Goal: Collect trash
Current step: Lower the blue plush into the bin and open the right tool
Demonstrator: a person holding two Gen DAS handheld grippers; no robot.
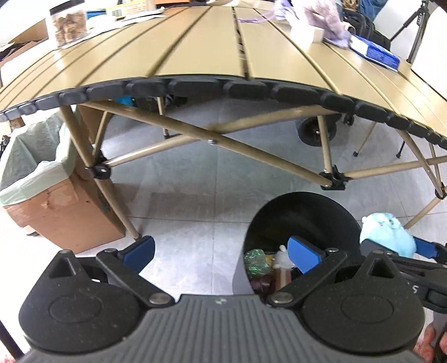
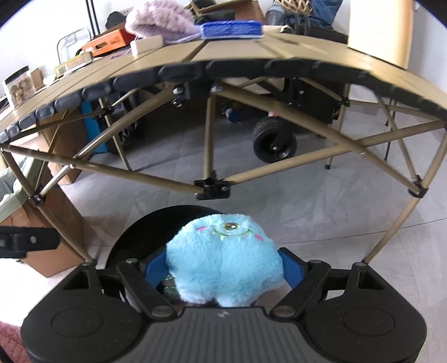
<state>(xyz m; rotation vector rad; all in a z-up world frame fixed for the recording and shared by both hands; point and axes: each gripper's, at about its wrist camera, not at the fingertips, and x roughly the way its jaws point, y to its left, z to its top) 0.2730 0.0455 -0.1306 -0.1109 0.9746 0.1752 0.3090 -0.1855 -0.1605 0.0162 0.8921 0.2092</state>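
A fluffy light-blue plush toy [image 2: 223, 262] with one eye sits between the blue pads of my right gripper [image 2: 223, 268], which is shut on it over the mouth of a black bin [image 2: 139, 231]. In the left wrist view the same plush [image 1: 387, 234] shows at the right, beside the black bin [image 1: 301, 212], which holds a green glittery piece [image 1: 255, 261] and other bits. My left gripper [image 1: 220, 251] stands open with nothing between its fingers, its right pad over the bin's rim.
A tan slatted folding table [image 1: 195, 47] with crossed legs stands ahead. On it are a jar of snacks [image 1: 68, 23], a blue packet [image 1: 377, 51] and a purple furry thing [image 2: 159, 21]. A lined cardboard box [image 1: 56, 206] sits at the left; a wheeled cart [image 2: 275, 141] lies beyond.
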